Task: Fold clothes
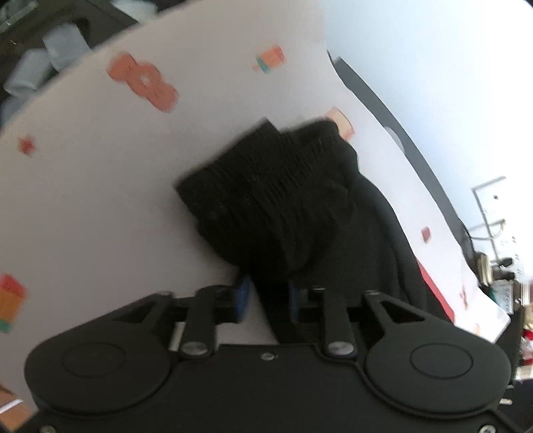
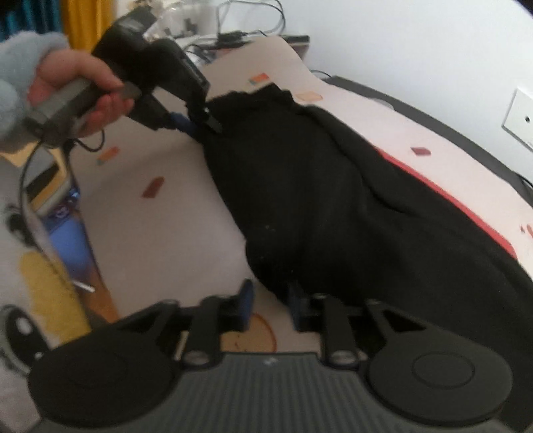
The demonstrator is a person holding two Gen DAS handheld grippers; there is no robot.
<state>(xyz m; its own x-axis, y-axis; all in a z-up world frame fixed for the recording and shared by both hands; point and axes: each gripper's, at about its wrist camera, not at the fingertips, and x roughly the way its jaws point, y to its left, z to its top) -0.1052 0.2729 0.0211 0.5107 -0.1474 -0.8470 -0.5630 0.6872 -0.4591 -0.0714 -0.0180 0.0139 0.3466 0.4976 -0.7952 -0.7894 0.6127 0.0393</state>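
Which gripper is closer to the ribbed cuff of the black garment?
Left. The left gripper has the ribbed cuff right at its fingertips; the right gripper is at the black garment's opposite, near edge.

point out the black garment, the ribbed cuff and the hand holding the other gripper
black garment [image 2: 333, 206], right wrist view, middle of the cloth
ribbed cuff [image 1: 266, 193], left wrist view, middle of the ribbing
hand [image 2: 76, 96], right wrist view, knuckles

White wall [image 2: 416, 43] with a socket plate [image 2: 521, 116]; yellow curtain [image 2: 80, 23].
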